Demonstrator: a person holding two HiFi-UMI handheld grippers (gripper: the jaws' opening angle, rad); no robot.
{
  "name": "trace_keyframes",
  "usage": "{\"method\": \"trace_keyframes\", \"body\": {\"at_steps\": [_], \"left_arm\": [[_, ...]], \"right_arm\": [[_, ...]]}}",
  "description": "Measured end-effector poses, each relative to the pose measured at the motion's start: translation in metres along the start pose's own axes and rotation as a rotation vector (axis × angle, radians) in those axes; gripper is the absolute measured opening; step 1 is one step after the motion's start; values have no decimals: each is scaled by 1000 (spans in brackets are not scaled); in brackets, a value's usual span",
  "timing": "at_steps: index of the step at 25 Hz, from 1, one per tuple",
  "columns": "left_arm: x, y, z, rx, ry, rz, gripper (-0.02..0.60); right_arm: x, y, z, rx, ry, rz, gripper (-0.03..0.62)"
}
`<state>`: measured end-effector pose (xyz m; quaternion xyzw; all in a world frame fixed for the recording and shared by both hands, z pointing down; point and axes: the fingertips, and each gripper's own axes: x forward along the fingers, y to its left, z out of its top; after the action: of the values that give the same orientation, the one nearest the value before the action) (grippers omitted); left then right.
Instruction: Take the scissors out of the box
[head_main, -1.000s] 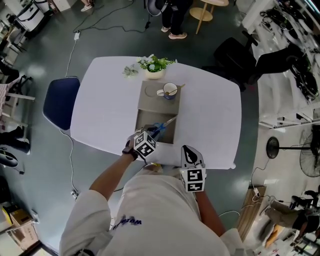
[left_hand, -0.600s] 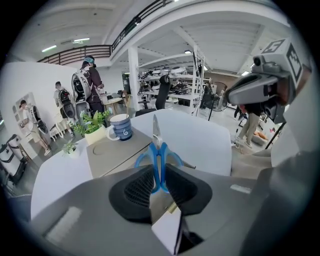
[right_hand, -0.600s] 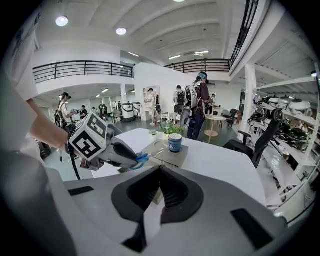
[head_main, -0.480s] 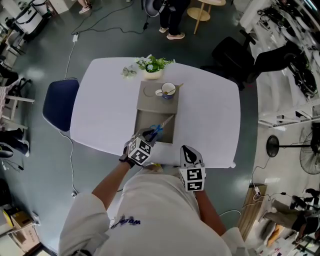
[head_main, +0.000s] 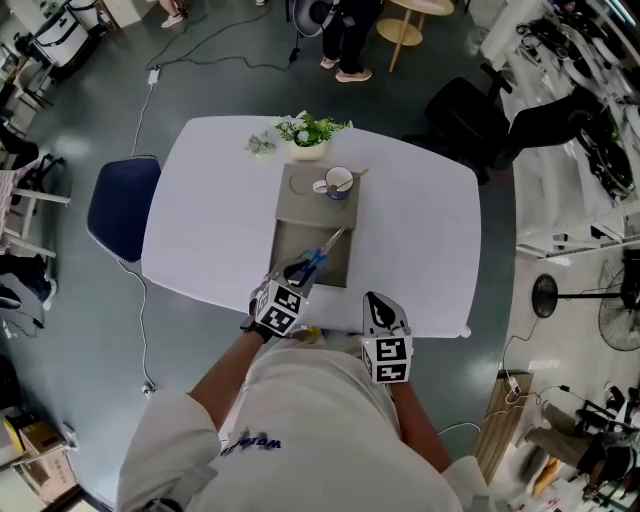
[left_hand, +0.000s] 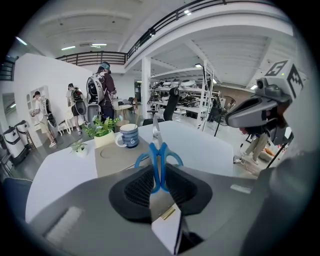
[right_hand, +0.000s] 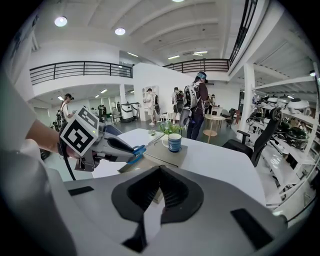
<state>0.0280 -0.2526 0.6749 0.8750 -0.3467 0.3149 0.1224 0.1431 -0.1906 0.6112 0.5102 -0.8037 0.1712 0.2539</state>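
Scissors (left_hand: 158, 156) between left gripper (left_hand: 160, 176) jaws

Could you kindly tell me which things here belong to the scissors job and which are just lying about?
Job: blue-handled metal scissors, open grey rectangular box, left gripper gripping the scissors.
Lying about: blue-striped ceramic mug, green potted plant, dark blue chair.

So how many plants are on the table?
2. The bigger plant stands at the table's far edge, behind the cup. The smaller plant sits just left of it. Nothing there looks able to hide another.
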Motion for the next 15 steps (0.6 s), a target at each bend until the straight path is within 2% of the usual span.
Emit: {"method": "trace_keyframes", "body": {"at_steps": [6, 15], "left_arm": [[-11, 12, 16, -75, -54, 33, 77], [-22, 17, 35, -63, -108, 37, 77]], "right_arm": [[-1, -3, -1, 7, 4, -13, 3], [1, -7, 5, 20, -16, -41, 3]]}}
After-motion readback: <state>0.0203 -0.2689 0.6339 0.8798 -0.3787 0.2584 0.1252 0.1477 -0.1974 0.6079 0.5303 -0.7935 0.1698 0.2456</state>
